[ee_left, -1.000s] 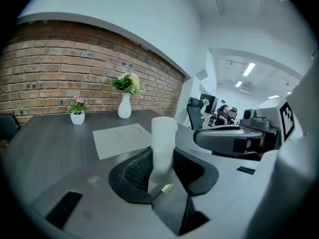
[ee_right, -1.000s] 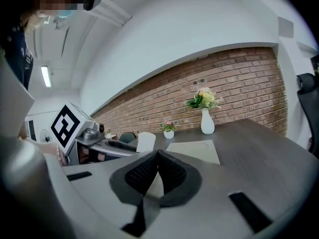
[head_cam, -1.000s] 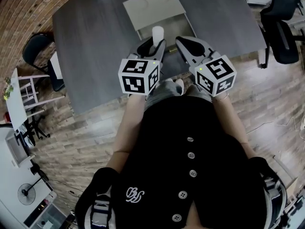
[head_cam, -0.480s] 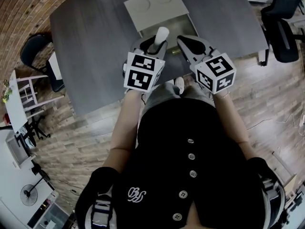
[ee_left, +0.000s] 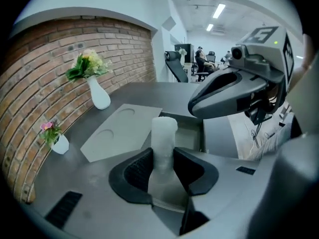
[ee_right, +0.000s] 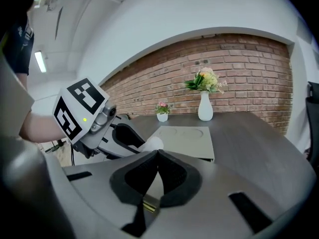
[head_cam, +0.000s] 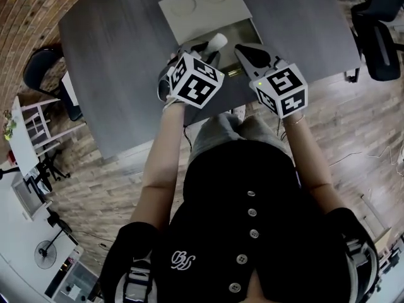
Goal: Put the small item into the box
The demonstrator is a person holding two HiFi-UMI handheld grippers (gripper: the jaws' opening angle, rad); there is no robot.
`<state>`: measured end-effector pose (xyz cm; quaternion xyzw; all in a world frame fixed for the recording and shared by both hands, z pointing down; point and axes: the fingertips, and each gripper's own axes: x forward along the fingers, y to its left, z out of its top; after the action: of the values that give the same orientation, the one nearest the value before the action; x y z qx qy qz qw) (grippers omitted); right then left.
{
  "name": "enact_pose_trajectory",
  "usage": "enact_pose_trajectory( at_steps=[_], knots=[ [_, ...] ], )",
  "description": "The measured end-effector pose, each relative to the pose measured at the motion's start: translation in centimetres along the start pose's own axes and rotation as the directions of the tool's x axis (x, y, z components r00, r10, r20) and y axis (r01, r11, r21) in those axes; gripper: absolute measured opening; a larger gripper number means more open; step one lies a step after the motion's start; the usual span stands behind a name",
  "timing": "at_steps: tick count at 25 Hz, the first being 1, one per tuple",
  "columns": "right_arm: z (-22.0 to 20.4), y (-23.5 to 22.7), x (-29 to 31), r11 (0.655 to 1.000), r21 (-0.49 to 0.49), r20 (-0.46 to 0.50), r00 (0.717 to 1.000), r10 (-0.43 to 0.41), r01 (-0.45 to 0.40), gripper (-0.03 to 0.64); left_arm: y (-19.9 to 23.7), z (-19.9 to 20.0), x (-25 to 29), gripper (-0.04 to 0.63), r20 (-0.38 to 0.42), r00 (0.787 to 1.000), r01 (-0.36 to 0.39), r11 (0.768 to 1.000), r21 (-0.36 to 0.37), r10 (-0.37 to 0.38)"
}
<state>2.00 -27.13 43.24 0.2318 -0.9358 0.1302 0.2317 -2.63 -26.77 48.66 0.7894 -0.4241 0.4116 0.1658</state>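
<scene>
Over the near edge of the counter (head_cam: 107, 49), the head view shows the left gripper (head_cam: 211, 48) reaching forward on a bare, nearly straight forearm. Its marker cube is tipped to one side. The small item (head_cam: 218, 40), a pale upright cylinder, pokes out of its nose just at the near rim of the open box (head_cam: 240, 33). The box's lid (head_cam: 199, 5) lies flat beyond the box. The right gripper (head_cam: 242, 49) hangs just beside the left one, angled in toward the box.

Seen from the left gripper view, the left gripper (ee_left: 163, 171) is clamped on the lower half of the small item (ee_left: 163, 133), one jaw on either side, and the top stands clear above them. The box (ee_left: 192, 133) opens directly ahead and a little below. A white vase (ee_left: 99, 96) of flowers stands well apart on the far side.

From the right gripper view, the right gripper (ee_right: 157, 158) has its jaws closed tip to tip with nothing between them. Beyond them are the left gripper (ee_right: 99, 128) with the small item (ee_right: 152, 143), and the lid (ee_right: 187, 138).

Judging by this, the item is at the box but not yet inside it. To finish well, the item should go forward over the middle of the cavity. It should then be lowered upright until it is close to the floor, and only then should the jaws be parted, so the tall piece does not topple or catch the rim. The idle right gripper is best kept out of that path.
</scene>
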Motion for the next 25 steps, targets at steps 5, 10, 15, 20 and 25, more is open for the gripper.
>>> enact_pose_trajectory(
  at_steps=[5, 10, 15, 20, 25],
  knots=[
    [-2.6, -1.4, 0.2, 0.999, 0.042, -0.048, 0.999, -0.007, 0.009, 0.002, -0.4, -0.7, 3.6, 0.126, -0.132, 0.991, 0.032, 0.991, 0.132, -0.015],
    [-4.1, -2.5, 0.1, 0.998, 0.063, -0.069, 0.998, -0.005, 0.010, 0.002, -1.8, -1.1, 6.4, 0.127, -0.230, 0.972, 0.092, 0.978, 0.188, -0.048],
    [-4.3, -3.1, 0.6, 0.996, 0.084, -0.067, 0.998, -0.003, 0.009, 0.002, -2.0, -2.4, 8.3, 0.130, -0.288, 0.956, 0.116, 0.968, 0.223, -0.048],
    [-4.7, -2.9, 0.8, 0.997, 0.080, -0.082, 0.997, 0.003, 0.004, 0.002, -1.8, -2.3, 8.8, 0.138, -0.285, 0.957, 0.118, 0.967, 0.226, -0.050],
    [-4.2, -3.1, -0.2, 0.997, 0.075, -0.060, 0.998, -0.019, 0.024, 0.002, -2.4, -0.8, 7.2, 0.193, -0.201, 0.978, 0.090, 0.983, 0.163, -0.056]
  ],
)
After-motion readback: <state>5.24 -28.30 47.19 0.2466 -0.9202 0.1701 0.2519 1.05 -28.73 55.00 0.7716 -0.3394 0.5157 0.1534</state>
